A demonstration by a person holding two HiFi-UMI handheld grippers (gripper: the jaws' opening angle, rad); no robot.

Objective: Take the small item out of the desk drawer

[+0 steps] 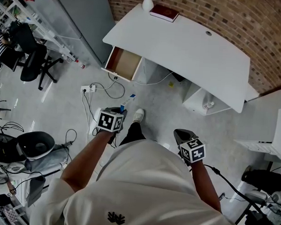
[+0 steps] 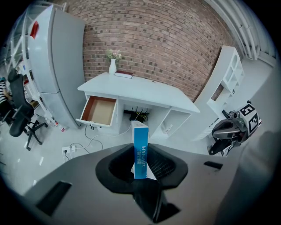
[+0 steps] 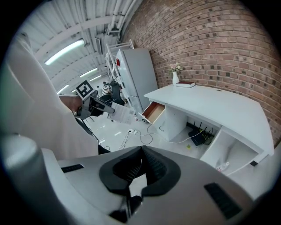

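Left hand-held gripper (image 1: 120, 114) is clamped at a narrow-to-medium gap on the small item, a slim blue carton (image 2: 140, 149). The carton stands upright between the pads, with its lower part seated in the jaw pocket and the top half sticking out past the tips. My read is that gripping low across the thin faces stops a light, flat box from twisting out.

The carton is out of the drawer (image 1: 124, 62) and well away from it. It's held over the floor (image 1: 61, 105) in front of the person, at about waist level. In the head view only its blue end shows past the jaws (image 1: 128, 103).

The drawer hangs fully pulled out at the left end of the white counter (image 1: 191, 46). What shows of its wooden bottom is bare, so I judge the extraction itself done. What's left is probably setting the item down or closing the drawer, though the task line names neither.

Right hand-held gripper (image 1: 182, 134) has its jaws together with nothing between the pads. It's held low by the person's right side, well clear of the counter. It looks parked: it isn't needed for a one-handed carry, and keeping it apart avoids knocking the carton.

A vase (image 1: 147, 2) and a red book (image 1: 164, 12) sit at the far edge of the counter, out of the working path. A power strip (image 1: 87, 88) and its cables lie on the floor between the person and the drawer, which is a trip or snag risk on any walk back.
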